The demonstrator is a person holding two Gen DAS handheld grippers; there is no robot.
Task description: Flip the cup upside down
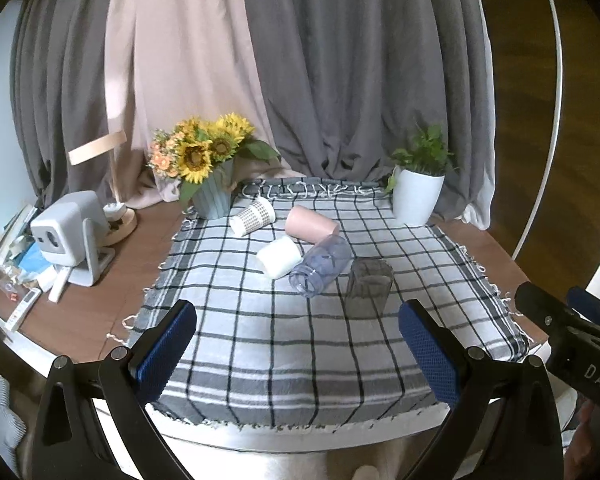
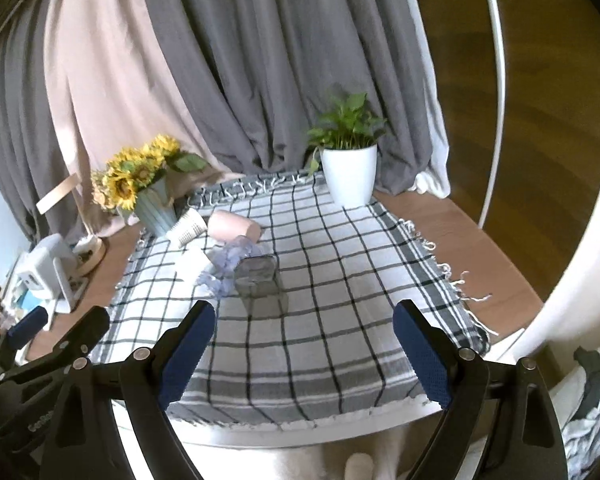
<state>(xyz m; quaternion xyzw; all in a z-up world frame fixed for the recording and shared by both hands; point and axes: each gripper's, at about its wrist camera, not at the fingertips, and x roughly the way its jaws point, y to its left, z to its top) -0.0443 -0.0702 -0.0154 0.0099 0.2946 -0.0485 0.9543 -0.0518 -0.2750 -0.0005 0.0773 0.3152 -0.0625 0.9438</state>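
Holding both the left gripper (image 1: 298, 350) and right gripper (image 2: 304, 354) wide open and empty near the desk's front edge, we judge nothing started: the grey glass cup (image 1: 369, 287) seems to stand upright, untouched.

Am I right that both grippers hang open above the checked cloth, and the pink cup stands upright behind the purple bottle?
Not quite. The pink cup lies on its side, as the left wrist view shows. The rest holds: the left gripper and right gripper are both open over the checked cloth, and the cup is behind the purple bottle.
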